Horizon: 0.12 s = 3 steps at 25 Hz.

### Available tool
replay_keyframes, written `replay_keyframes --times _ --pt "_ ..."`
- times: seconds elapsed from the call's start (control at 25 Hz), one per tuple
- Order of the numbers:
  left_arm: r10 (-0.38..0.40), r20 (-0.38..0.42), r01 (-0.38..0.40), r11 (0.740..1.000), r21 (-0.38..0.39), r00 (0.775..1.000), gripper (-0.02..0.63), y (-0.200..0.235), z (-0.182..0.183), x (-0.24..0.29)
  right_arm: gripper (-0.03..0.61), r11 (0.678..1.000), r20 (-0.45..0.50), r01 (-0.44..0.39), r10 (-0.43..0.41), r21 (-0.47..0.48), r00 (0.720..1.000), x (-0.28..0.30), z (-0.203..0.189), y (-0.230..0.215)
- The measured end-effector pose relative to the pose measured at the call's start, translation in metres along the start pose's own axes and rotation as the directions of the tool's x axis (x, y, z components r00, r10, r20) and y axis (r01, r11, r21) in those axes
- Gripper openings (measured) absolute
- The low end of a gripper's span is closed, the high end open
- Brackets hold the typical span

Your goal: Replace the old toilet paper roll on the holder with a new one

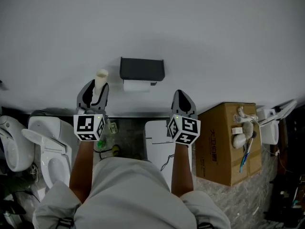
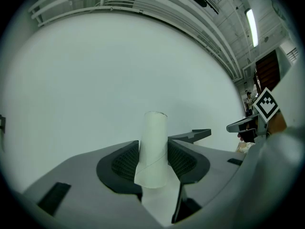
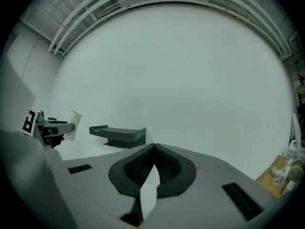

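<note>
A dark wall-mounted holder (image 1: 142,69) has a white paper roll (image 1: 136,85) showing under its cover. My left gripper (image 1: 94,92) is shut on an empty cardboard tube (image 1: 101,79), which stands upright between its pads (image 2: 125,162), left of the holder. In the left gripper view the tube (image 2: 154,142) rises above the jaws, and the holder (image 2: 194,135) juts in at the right. My right gripper (image 1: 184,105) hovers right of and below the holder, shut with nothing between its jaws (image 3: 153,149). Its view shows the holder (image 3: 119,133) and the tube (image 3: 74,125) at the left.
A plain white wall fills the background. Below stand two toilets (image 1: 47,149) at the left and a white fixture (image 1: 159,147) in the middle. At the right, a cardboard box (image 1: 224,144) carries small items. A green object (image 1: 101,143) lies on the floor.
</note>
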<state>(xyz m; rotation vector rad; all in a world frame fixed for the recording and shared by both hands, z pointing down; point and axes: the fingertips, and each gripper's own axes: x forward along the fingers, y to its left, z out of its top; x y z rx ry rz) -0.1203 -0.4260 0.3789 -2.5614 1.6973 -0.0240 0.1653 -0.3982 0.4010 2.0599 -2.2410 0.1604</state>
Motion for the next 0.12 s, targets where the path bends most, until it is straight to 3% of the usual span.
replay_keyframes --times 0.12 --pt "-0.003 -0.001 0.003 1.0 0.01 1.0 0.207 -0.0009 -0.0002 0.001 0.006 1.0 0.0 -0.001 0.001 0.001 1.0 0.0012 0.0 -0.0006"
